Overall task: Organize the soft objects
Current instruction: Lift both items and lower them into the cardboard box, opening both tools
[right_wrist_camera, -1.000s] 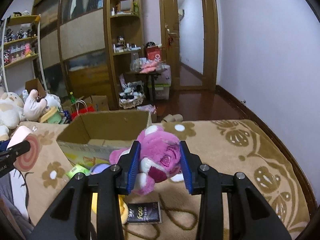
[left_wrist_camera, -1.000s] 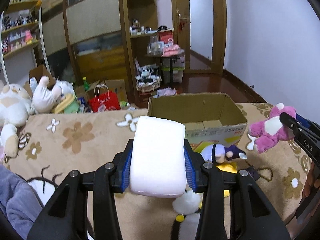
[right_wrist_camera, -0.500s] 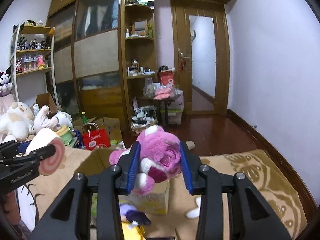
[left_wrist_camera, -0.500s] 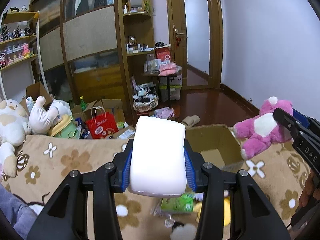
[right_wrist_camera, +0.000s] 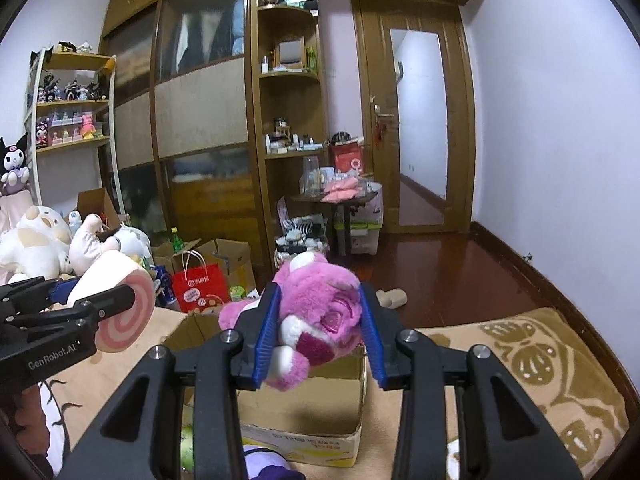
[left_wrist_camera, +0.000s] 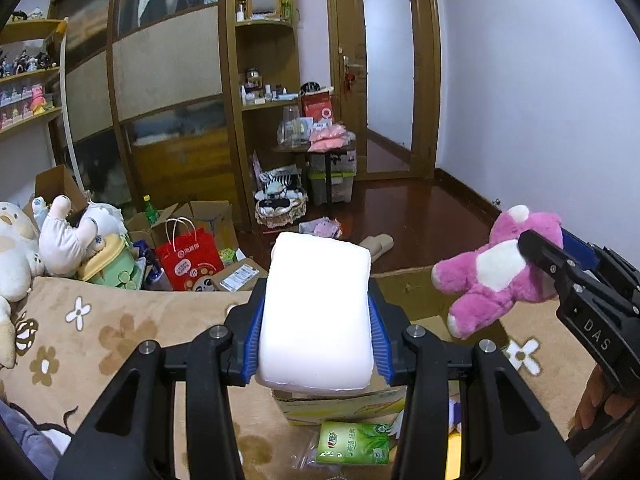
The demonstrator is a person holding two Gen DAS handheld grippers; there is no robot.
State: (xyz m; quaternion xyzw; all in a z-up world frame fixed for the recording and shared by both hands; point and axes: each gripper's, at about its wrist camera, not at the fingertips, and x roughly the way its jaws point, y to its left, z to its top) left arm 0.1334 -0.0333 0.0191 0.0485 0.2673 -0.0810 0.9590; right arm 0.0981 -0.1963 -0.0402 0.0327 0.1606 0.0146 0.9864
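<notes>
Cardboard box point(right_wrist_camera: 304, 412) interior hidden behind pink bear point(right_wrist_camera: 320, 316).

both wrist cams face fwd, sharing cardboard box point(left_wrist_camera: 412, 292) point(right_wrist_camera: 304, 404), doorway.

You've got a tan flower-print blanket point(left_wrist_camera: 120, 320) as the surface, with the open cardboard box point(right_wrist_camera: 304, 412) sitting right on it and a green tissue pack point(left_wrist_camera: 354, 442) just beside the box.
</notes>
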